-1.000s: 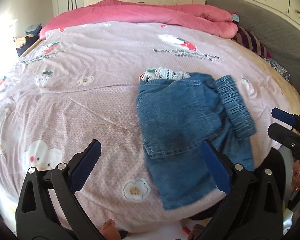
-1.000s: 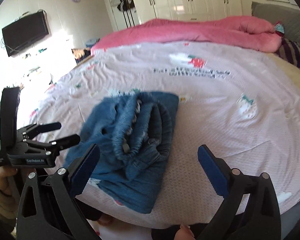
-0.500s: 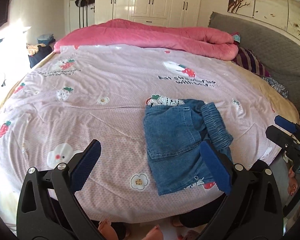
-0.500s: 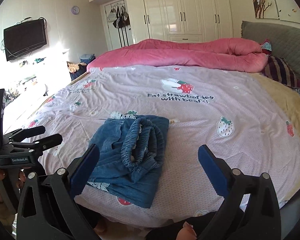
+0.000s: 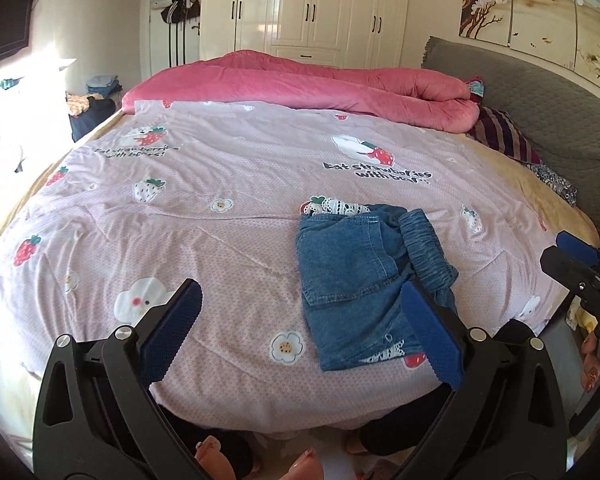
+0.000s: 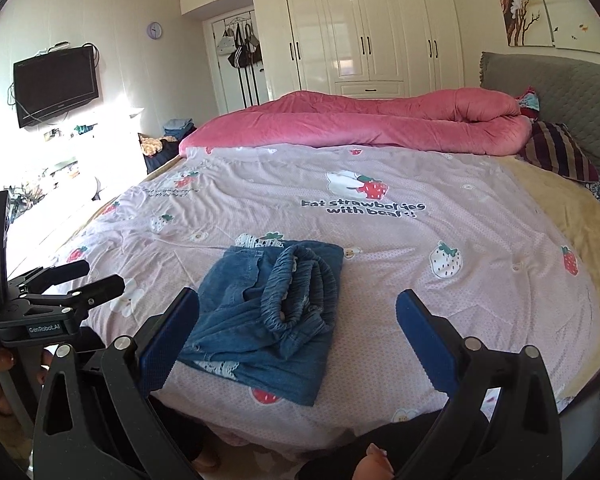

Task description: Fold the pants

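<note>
While both tools hang back off the near edge of the bed, the denim pants (image 5: pixel 360 280) lie folded into a compact bundle on the pink strawberry-print quilt (image 5: pixel 220 240), lower right of centre in the left wrist view and lower centre-left in the right. The left gripper (image 5: pixel 300 336) is spread wide and holds nothing; the right gripper (image 6: pixel 296 340) likewise — jaws parted, empty. The bundle's long axis runs away from the person, elastic waistband (image 6: pixel 296 288) bunched on top along the right side. It sits just ahead of the right gripper's left finger, so the right hand seems nearer — judging by the fold, little remains to do.
</note>
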`<state>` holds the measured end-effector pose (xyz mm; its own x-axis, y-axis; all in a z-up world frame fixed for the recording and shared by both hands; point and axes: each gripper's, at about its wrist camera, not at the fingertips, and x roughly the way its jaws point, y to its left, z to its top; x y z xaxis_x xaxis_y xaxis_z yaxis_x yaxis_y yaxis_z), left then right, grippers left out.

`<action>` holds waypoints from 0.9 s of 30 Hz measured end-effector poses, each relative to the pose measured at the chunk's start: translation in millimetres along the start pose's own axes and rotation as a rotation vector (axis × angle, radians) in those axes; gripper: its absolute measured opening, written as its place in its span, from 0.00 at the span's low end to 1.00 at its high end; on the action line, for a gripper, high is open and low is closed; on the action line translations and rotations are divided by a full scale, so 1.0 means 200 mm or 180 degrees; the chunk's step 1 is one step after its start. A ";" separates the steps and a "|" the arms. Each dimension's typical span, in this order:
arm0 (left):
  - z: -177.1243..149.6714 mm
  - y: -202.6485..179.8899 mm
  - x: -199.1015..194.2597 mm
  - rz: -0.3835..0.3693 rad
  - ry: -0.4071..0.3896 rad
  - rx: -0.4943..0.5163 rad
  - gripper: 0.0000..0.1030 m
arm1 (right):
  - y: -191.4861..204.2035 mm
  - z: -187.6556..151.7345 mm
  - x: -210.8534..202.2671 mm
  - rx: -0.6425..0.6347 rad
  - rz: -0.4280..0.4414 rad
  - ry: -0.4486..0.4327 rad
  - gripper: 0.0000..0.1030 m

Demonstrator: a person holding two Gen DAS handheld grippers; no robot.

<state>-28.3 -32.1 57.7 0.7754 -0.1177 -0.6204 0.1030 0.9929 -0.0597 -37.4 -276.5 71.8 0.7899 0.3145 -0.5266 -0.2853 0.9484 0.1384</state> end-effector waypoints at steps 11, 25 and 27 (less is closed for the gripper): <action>-0.24 -0.04 -0.03 0.0006 0.0098 -0.0088 0.91 | 0.02 -0.21 -0.02 0.0092 -0.0137 0.0140 0.96; -0.39 -0.08 0.03 0.0002 0.0315 -0.0072 0.91 | 0.02 -0.39 0.04 -0.0029 -0.0249 0.0333 0.96; -0.39 -0.09 0.03 0.0002 0.0309 -0.0053 0.91 | 0.02 -0.39 0.04 -0.0029 -0.0239 0.0334 0.96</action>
<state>-73.6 -48.5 -5.6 0.7114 -0.1157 -0.6932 0.0917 0.9932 -0.0717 -74.6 -274.2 3.2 0.7482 0.2360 -0.6201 -0.2328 0.9686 0.0877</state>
